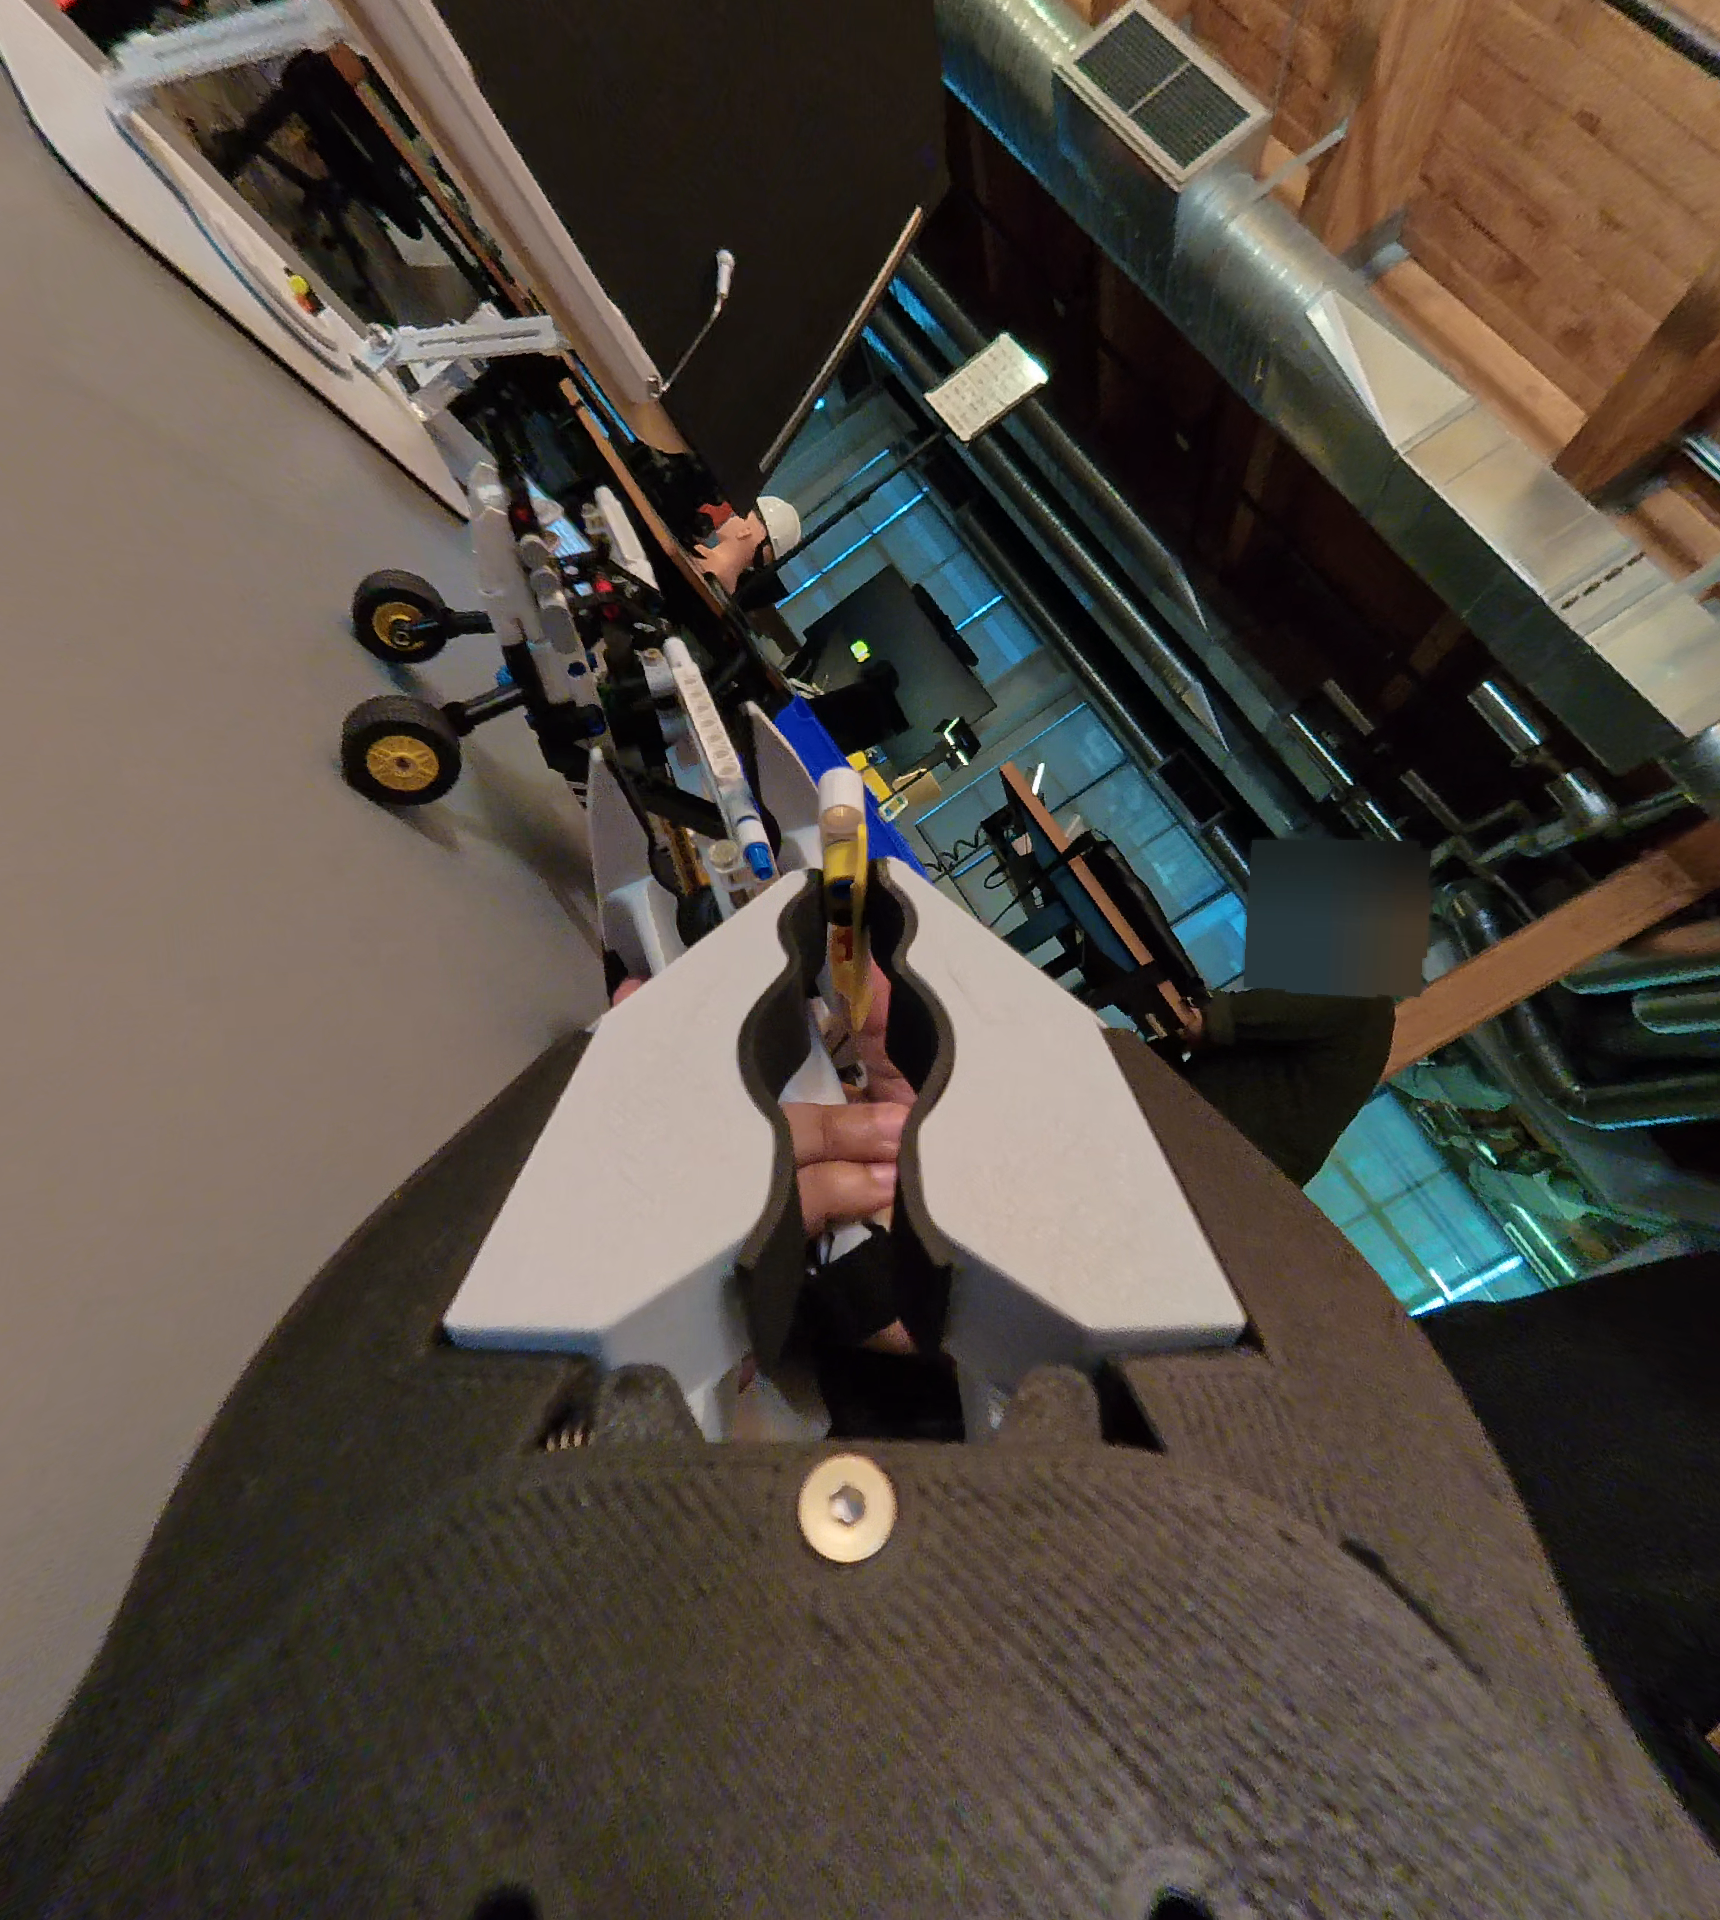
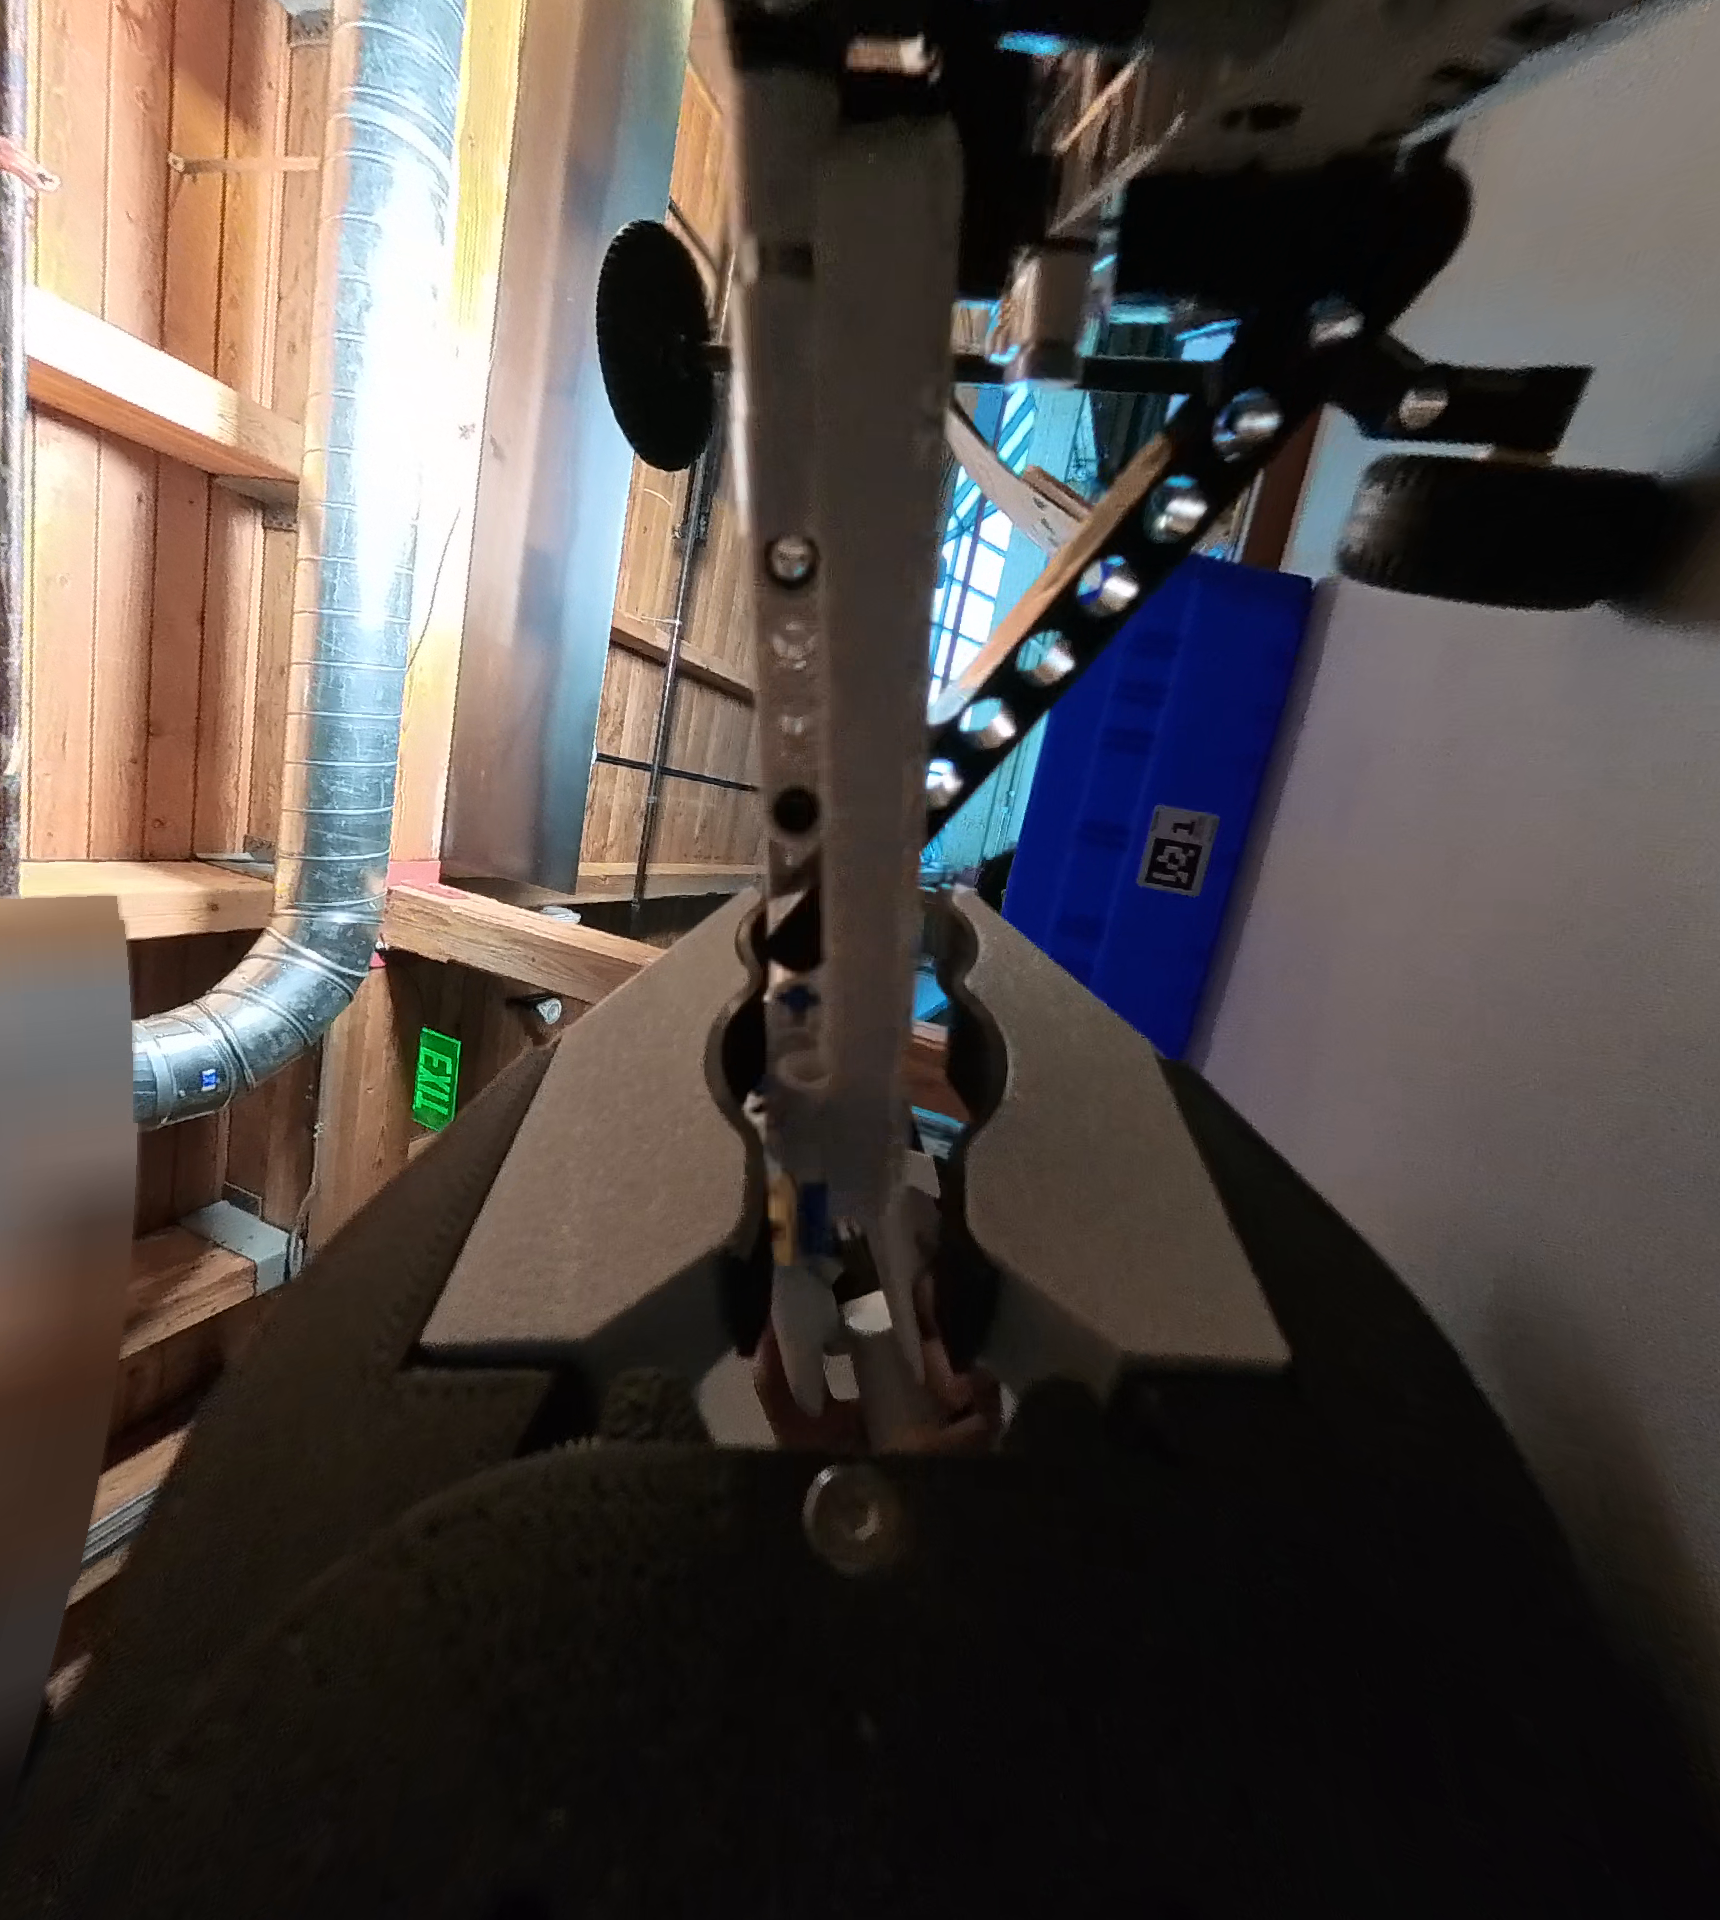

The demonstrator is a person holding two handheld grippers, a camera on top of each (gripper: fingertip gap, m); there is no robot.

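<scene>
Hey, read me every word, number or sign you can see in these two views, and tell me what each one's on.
I won't read writing out; these things bear it:
Green lit sign, wooden wall: legible.
Black-and-white sticker, blue bin: legible.
Small blue sticker, metal duct: too small.
Hanging paper sheet, left view: too small.
Red mark, yellow piece in left gripper: blurred.

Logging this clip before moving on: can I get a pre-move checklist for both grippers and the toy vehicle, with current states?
1. Left gripper clamped on the yellow piece: ok.
2. Right gripper pressing on the white beam: not ok; the beam sits between its fingers, with gaps showing.
3. Toy vehicle's wheels resting on the grey table: cannot tell.
4. Blue bin clear of the right gripper's fingers: ok.
</scene>
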